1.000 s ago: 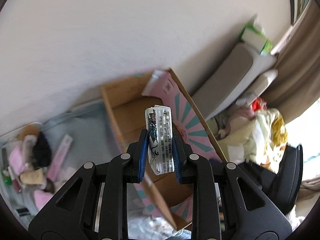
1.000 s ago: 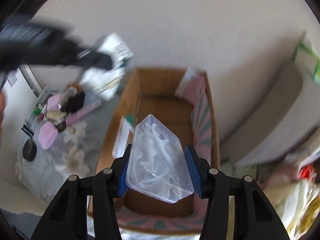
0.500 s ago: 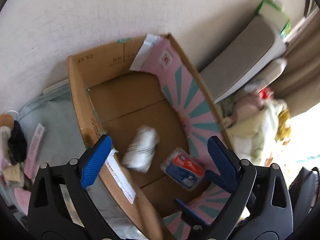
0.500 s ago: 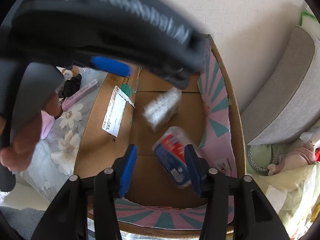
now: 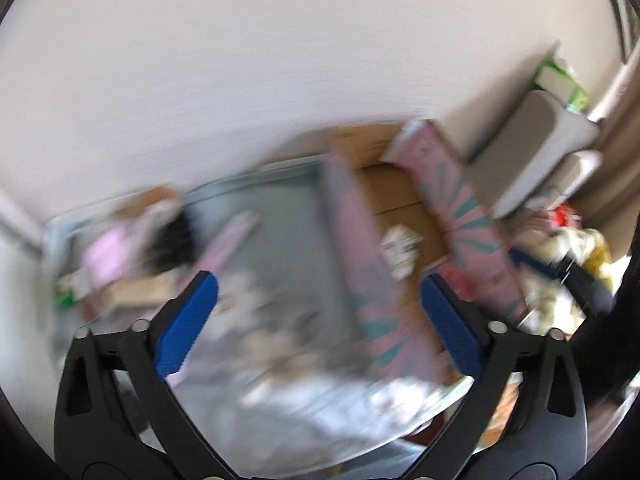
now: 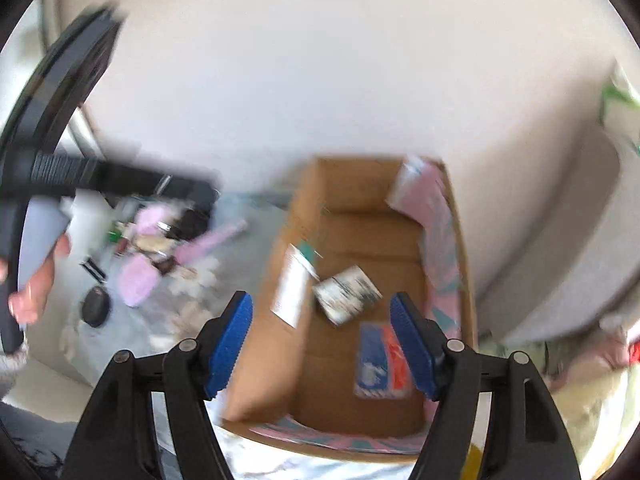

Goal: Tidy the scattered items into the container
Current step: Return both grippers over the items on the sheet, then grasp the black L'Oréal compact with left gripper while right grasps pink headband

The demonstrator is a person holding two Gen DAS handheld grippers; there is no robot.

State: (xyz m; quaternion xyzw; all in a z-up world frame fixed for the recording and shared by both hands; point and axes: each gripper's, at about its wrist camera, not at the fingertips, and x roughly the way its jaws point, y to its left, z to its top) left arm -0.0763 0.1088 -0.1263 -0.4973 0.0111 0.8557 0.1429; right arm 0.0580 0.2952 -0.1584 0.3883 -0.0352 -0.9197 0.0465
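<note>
The open cardboard box [image 6: 304,216] with pink and teal flaps stands against the wall; it also shows in the left wrist view [image 5: 360,148]. Inside lie a white printed packet [image 6: 346,294], also in the left wrist view [image 5: 400,246], and a blue and red clear pack [image 6: 382,362]. My right gripper [image 6: 322,340] is open and empty above the box's near end. My left gripper [image 5: 318,326] is open and empty over the floral cloth [image 5: 280,248], left of the box. Scattered pink, black and small items [image 6: 160,248] lie at the left; they blur in the left wrist view [image 5: 132,248].
A grey cushion [image 6: 560,248] leans on the wall right of the box. Soft toys and clothes [image 5: 568,240] pile at the right. The left tool and the hand holding it [image 6: 32,272] fill the right wrist view's left edge. Both views are motion-blurred.
My left gripper opened and dropped the white packet into the box, then swung left over the cloth. My right gripper opened and released the clear pack into the box.
</note>
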